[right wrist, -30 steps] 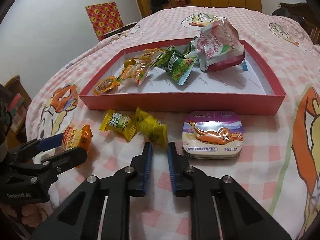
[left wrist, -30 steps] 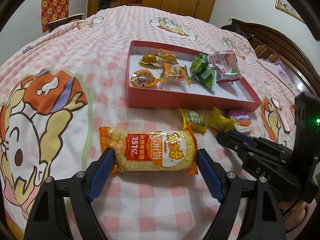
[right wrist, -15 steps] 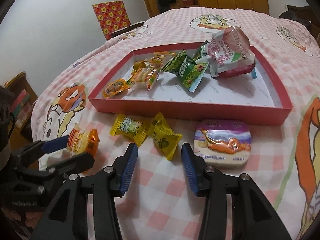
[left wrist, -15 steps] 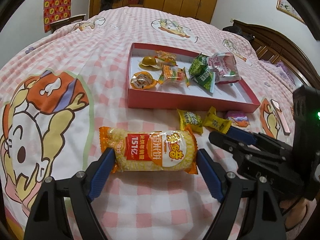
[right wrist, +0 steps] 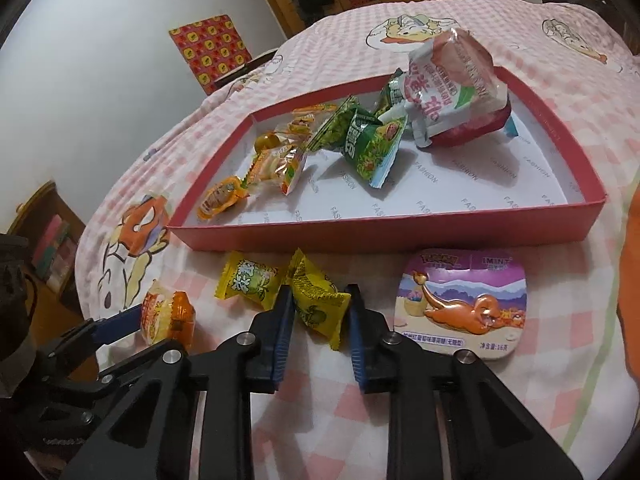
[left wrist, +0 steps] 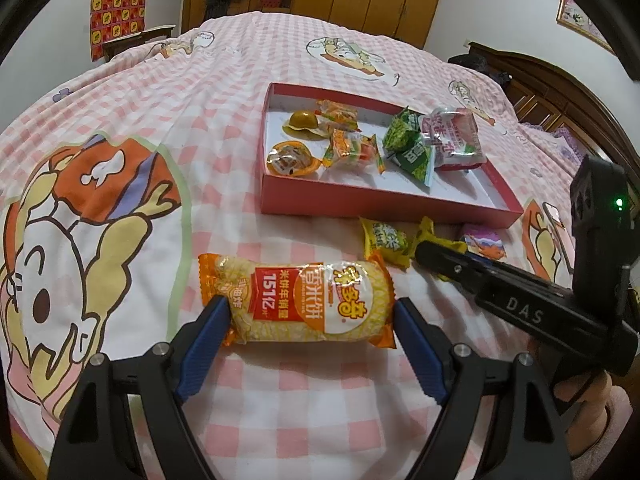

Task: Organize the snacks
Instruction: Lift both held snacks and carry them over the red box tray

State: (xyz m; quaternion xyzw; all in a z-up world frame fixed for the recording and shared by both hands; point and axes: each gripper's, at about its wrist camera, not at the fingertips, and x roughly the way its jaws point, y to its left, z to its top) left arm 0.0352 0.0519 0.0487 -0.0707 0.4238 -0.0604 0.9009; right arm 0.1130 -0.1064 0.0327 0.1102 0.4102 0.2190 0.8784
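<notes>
On the bedspread [left wrist: 224, 128], snacks below the red box [left wrist: 360, 204].
Left gripper [left wrist: 312, 320] spread around rice cracker pack [left wrist: 300, 304]; right gripper [right wrist: 320, 308], jaws apart, straddles yellow candy [right wrist: 318, 300] at 6 o'clock.

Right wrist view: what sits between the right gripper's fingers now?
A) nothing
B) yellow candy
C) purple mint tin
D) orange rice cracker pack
B: the right gripper straddles the yellow candy on the bedspread, fingers on either side and not visibly clamped; the mint tin lies to its right, outside the fingers.
</notes>
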